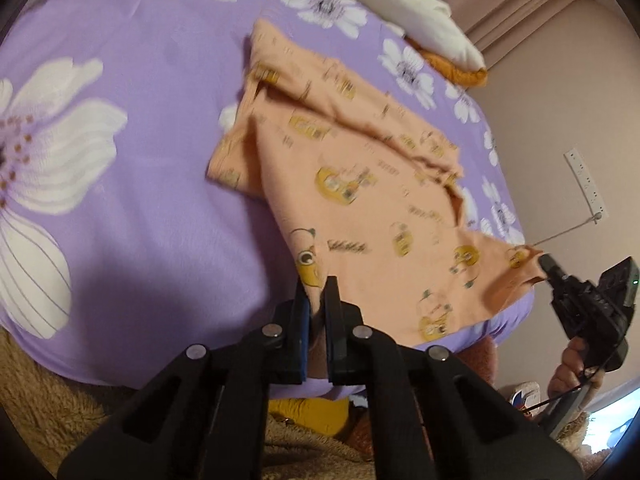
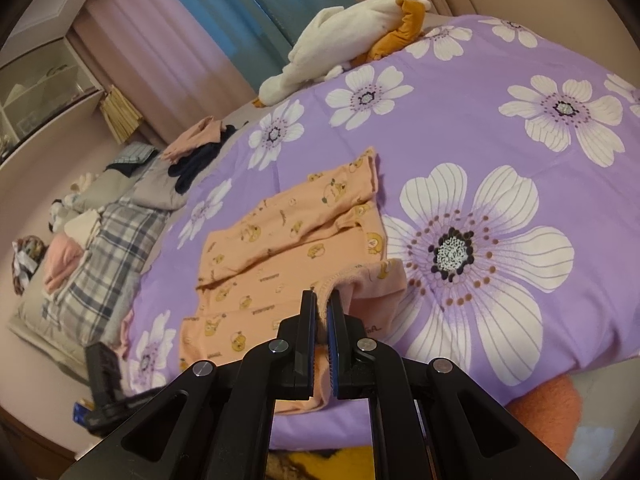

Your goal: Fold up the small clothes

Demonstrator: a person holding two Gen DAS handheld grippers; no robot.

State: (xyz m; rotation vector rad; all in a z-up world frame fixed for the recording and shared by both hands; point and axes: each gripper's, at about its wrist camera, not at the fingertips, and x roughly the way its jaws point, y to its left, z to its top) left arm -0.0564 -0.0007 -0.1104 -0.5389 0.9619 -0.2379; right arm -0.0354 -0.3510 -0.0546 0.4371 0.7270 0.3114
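Peach cartoon-print garment (image 1: pixel 360 184) lies partly folded on the purple floral bedspread (image 1: pixel 140 200), reaching from mid-bed to the near edge. At that edge the left claw (image 1: pixel 316 288) is clamped on one near corner of the cloth, its pads pinching the fabric. The right claw (image 2: pixel 322 304) is closed on the other near corner, where the hem curls up beside its fingers. A white plush toy (image 2: pixel 340 48) rests at the bed's far side.
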